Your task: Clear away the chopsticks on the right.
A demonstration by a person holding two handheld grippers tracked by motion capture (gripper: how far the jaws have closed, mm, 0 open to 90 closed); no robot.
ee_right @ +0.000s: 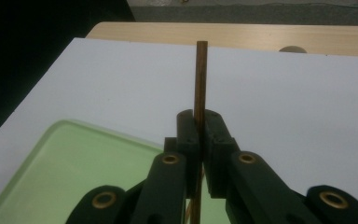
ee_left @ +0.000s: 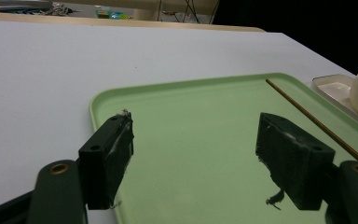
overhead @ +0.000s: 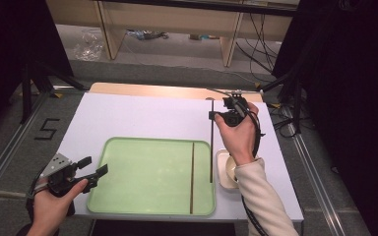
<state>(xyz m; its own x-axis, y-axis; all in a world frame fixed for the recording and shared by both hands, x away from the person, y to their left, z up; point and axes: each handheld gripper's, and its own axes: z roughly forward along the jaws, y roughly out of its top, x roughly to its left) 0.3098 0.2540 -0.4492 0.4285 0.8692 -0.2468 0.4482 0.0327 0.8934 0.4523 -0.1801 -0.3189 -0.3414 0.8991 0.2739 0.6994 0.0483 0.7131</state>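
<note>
Right tongs (overhead: pixel 226 114): closed tight on a thin brown stick (overhead: pixel 211 147), gripped near its far end; in the right gripper view the stick (ee_right: pixel 200 79) pokes up past the jaws.
Stick's axis: runs from the far worktop (overhead: pixel 142 115) back toward the person, its near end by the green tray's (overhead: pixel 128 206) right rim.
Second stick (overhead: pixel 192 177): lies in the tray, just beside and roughly parallel.
Left tongs (overhead: pixel 92 168): jaws wide apart, empty, at the tray's left edge, well apart from both sticks.
Nearer hand: the right.
Hard to tell: whether the held stick's near end rests on the tray or hangs above; the white dish (overhead: pixel 224 172) is partly covered by the sleeve.
</note>
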